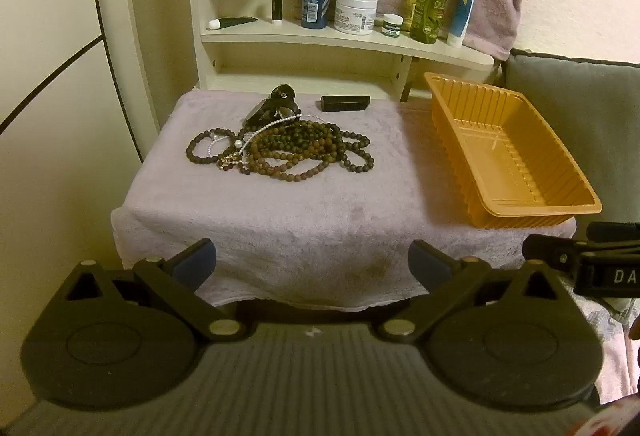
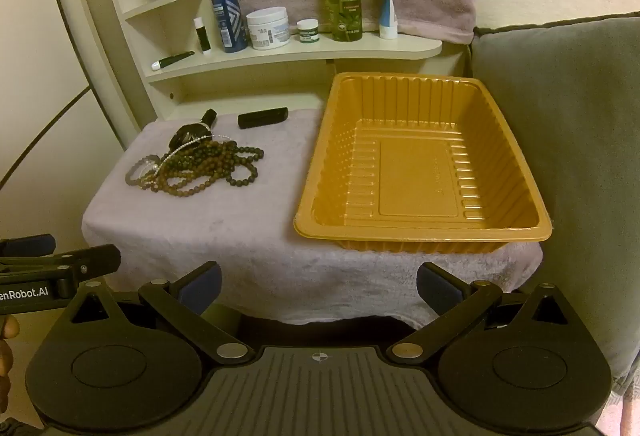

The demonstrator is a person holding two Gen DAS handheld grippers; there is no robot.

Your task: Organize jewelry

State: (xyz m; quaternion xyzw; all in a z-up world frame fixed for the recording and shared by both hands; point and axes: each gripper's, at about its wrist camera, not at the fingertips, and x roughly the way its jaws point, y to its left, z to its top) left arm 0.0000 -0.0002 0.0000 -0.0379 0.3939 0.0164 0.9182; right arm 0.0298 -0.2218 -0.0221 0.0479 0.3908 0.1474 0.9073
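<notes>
Nothing is sorted yet: the tangle of bead necklaces (image 1: pixel 280 148) lies centre-frame on the towel-covered table (image 1: pixel 280 236), and the orange tray (image 2: pixel 420 236) beside it holds nothing. The left gripper (image 1: pixel 312 264) and right gripper (image 2: pixel 318 286) hang spread wide and empty at the near edge. The next move probably calls for reaching in and pinching one strand free.

A small table draped in a pale lilac towel (image 1: pixel 280 220). On the towel, toward the left, lies a tangled heap of brown beaded necklaces (image 1: pixel 288 152) with a thin white pearl strand and a dark watch (image 1: pixel 276 104) at its far edge. Behind the heap lies a short black bar-shaped case (image 1: pixel 345 103). An orange ribbed plastic tray (image 2: pixel 424 236) sits on the right side, overhanging the edge.
</notes>
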